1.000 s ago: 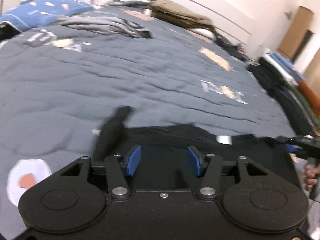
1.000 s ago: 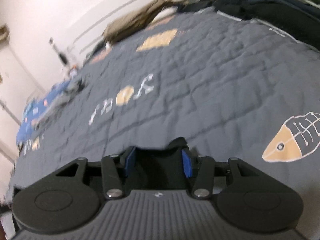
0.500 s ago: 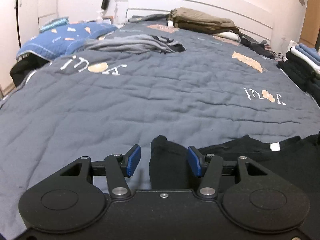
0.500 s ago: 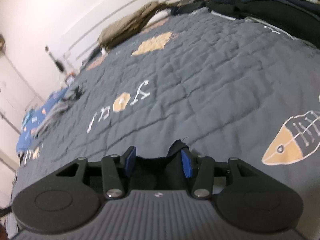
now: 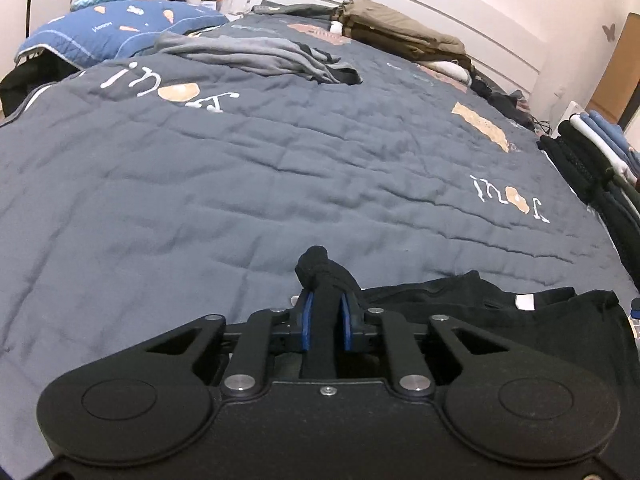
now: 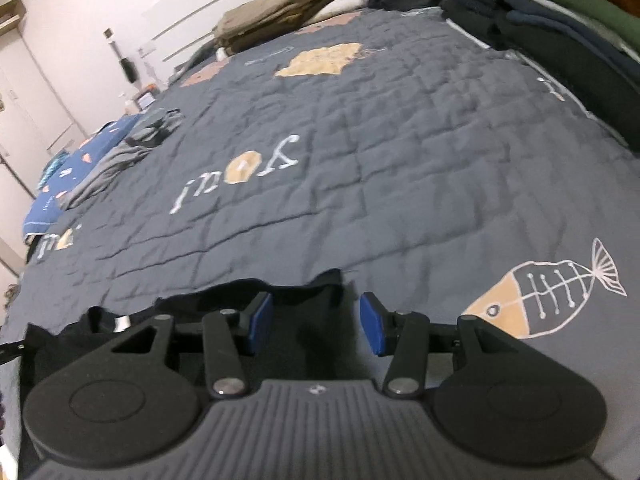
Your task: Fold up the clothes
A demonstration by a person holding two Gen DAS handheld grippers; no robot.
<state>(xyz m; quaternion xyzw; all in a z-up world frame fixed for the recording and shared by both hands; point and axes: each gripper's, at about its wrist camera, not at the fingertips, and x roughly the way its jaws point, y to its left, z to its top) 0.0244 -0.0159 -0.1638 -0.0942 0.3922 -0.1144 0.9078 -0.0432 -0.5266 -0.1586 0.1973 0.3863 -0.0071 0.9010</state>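
A black T-shirt [image 5: 500,312] lies crumpled on the grey quilt [image 5: 240,184] near the bed's front edge, its white neck label showing. My left gripper [image 5: 325,312] is shut on a bunched piece of that shirt, which sticks up between the blue pads. In the right wrist view the same black T-shirt [image 6: 224,304] spreads to the left under the tool. My right gripper [image 6: 316,324] stands open over the shirt's right edge, blue pads [image 6: 370,324] wide apart with nothing pinched between them.
A grey garment [image 5: 260,56] and a blue pillow [image 5: 120,28] lie at the far left. Folded khaki clothes [image 5: 400,36] sit by the headboard. Stacks of folded dark clothes [image 6: 560,32] line the right side. A fish print [image 6: 544,292] marks the quilt.
My left gripper has closed on a bunch of the black shirt. My right gripper has opened, letting go of the shirt's edge. Both views have steadied.
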